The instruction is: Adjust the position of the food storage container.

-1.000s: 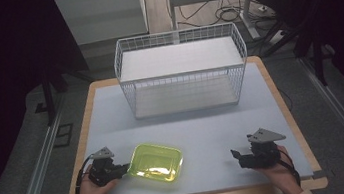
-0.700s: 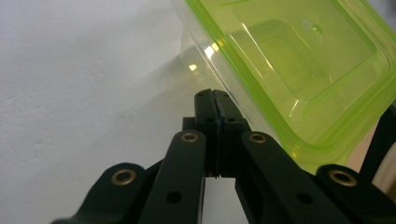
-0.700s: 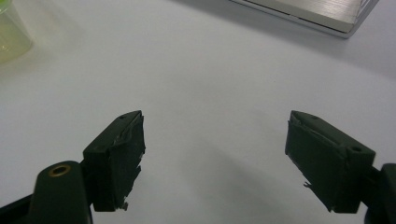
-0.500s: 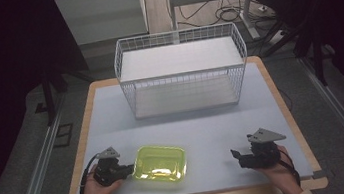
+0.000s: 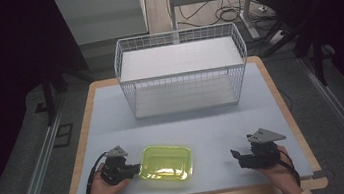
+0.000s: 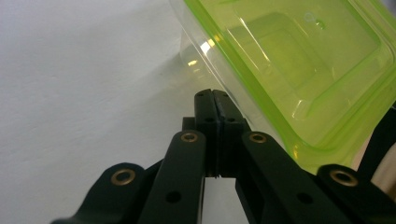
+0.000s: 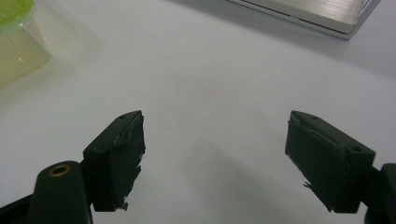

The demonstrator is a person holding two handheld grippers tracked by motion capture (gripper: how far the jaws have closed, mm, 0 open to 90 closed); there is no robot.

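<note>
A yellow-green clear plastic container [image 5: 165, 162] with its lid on lies flat on the table near the front edge, left of centre. My left gripper [image 5: 132, 170] is at its left side, jaws pressed together. In the left gripper view the shut jaws [image 6: 212, 95] rest against the clear wall just under the container's green rim [image 6: 289, 70]; nothing shows between them. My right gripper [image 5: 236, 156] is low over bare table at the front right, open, with nothing between its fingers [image 7: 212, 154]. The container [image 7: 14, 42] shows at that view's far left.
A white wire basket [image 5: 184, 93] with a white shelf on top stands at the back middle of the table [image 5: 214, 126]. Its metal base edge [image 7: 317, 14] appears in the right gripper view. Floor rails and cables lie beyond the table.
The container was skewed and has turned square to the table edge, shifting slightly right. My left gripper moved with it along its left side. The right gripper has stayed put.
</note>
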